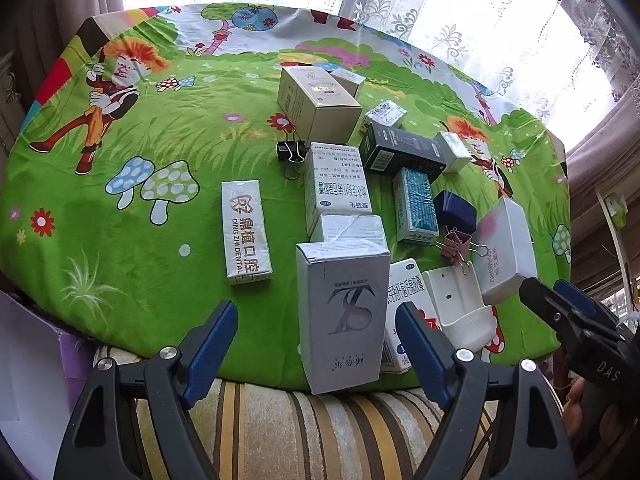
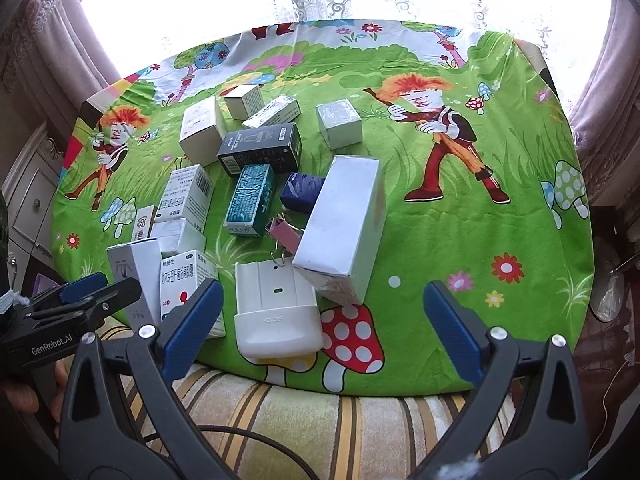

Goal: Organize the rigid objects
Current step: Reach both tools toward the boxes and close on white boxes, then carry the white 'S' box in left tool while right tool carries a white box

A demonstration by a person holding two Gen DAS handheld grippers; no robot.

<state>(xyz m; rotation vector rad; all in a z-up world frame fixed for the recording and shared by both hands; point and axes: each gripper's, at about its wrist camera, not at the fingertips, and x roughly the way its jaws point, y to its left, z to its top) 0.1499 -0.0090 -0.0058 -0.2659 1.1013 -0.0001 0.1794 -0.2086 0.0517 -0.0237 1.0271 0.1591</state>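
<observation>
Left gripper (image 1: 316, 330) jaws wide, empty, flanking the upright grey box (image 1: 344, 316), seemingly to grasp it; right gripper (image 2: 320, 312) wide, empty above the white holder (image 2: 276, 316).

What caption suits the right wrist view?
Open right gripper above a white holder and scattered boxes on a cartoon tablecloth.

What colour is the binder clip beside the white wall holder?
Pink binder clip with silver wire handles, touching the holder; clearest in the right wrist view.
</observation>
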